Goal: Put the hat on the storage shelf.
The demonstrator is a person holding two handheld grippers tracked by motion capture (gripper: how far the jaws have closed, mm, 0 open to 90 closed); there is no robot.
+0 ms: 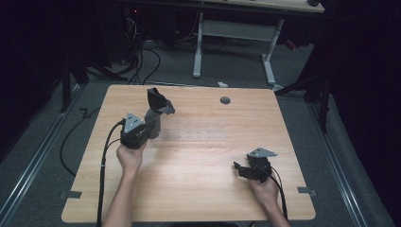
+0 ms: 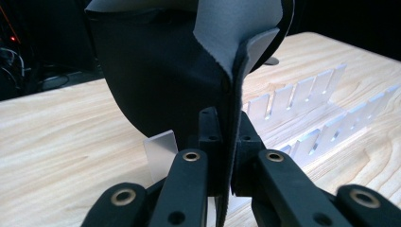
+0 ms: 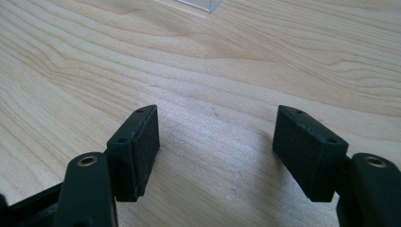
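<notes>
Fabric piece [image 2: 189, 61], black and grey, stands pinched upright between the left tongs [image 2: 226, 137], while the right tongs [image 3: 215, 142] gape empty over the tabletop [image 3: 236, 56]

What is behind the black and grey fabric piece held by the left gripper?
Behind the fabric piece stands a clear slotted rack on the table; the cloth covers the rack's near end.

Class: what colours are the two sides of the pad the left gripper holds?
Pad: black and grey; left gripper view.
</notes>
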